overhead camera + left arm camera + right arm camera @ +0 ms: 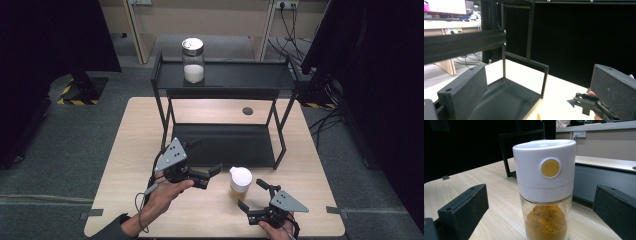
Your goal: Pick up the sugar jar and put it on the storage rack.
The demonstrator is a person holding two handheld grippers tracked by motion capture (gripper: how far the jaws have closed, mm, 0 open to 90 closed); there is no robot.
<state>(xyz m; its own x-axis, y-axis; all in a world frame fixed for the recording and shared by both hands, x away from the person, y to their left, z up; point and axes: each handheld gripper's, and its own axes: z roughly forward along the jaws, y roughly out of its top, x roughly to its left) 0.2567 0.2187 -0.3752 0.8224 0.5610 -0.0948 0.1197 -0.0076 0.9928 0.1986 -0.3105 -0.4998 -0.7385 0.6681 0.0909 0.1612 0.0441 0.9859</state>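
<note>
A spice jar (240, 182) with a white cap and orange powder stands on the wooden table (130, 150), just in front of the black rack's lower shelf (225, 145). My right gripper (253, 195) is open at the jar's near right. In the right gripper view the spice jar (546, 187) stands upright between the wide-open jaws of the right gripper (541, 195), touching neither. My left gripper (209, 175) is open and empty to the left of the jar, pointing right. In its own view the left gripper (539, 97) faces the lower shelf (506, 97).
A glass jar (193, 60) with a metal lid and white powder stands on the rack's top shelf (245, 75), at the left. The rack's thin legs (279, 142) stand on the table. A dark round hole (247, 111) lies behind the rack.
</note>
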